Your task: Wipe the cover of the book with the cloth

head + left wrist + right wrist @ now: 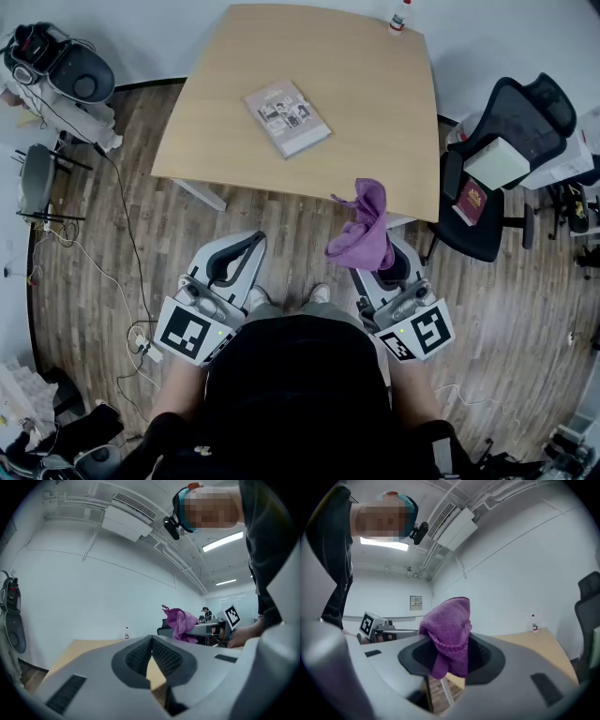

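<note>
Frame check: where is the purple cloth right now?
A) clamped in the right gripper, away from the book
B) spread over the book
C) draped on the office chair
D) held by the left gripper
A: the purple cloth is pinched between the jaws of the right gripper, while the book lies uncovered on the table.

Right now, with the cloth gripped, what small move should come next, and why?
Probably reach the right hand-held gripper forward over the tan wooden table toward the grey paperback book: its jaws pinch the purple terry cloth, which hangs well short of the book lying flat there.
</note>
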Demonstrator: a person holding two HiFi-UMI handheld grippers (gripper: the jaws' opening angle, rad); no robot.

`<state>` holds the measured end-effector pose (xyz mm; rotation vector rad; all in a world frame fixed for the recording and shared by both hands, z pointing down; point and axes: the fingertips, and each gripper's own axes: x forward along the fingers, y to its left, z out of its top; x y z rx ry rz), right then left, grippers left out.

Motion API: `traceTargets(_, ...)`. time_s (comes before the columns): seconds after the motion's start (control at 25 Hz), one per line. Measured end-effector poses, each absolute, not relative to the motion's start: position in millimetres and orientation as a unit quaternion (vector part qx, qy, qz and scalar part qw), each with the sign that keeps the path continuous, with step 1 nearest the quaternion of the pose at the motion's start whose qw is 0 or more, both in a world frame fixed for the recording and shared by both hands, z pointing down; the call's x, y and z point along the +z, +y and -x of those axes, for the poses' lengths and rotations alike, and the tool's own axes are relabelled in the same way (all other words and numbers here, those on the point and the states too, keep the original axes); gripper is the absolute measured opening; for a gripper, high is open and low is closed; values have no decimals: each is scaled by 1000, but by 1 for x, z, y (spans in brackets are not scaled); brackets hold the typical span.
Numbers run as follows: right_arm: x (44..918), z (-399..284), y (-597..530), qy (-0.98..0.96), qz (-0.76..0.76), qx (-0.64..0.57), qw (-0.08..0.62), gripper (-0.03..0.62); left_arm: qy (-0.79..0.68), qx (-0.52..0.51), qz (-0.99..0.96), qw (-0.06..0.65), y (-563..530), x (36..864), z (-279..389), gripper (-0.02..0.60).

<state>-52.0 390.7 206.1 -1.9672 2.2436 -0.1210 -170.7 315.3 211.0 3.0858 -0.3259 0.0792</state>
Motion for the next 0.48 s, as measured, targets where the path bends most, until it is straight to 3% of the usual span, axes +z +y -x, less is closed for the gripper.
traceTargets(0.48, 215, 17, 413, 759, 646, -39, 64, 172, -137, 25, -990, 14, 332, 210, 143, 17)
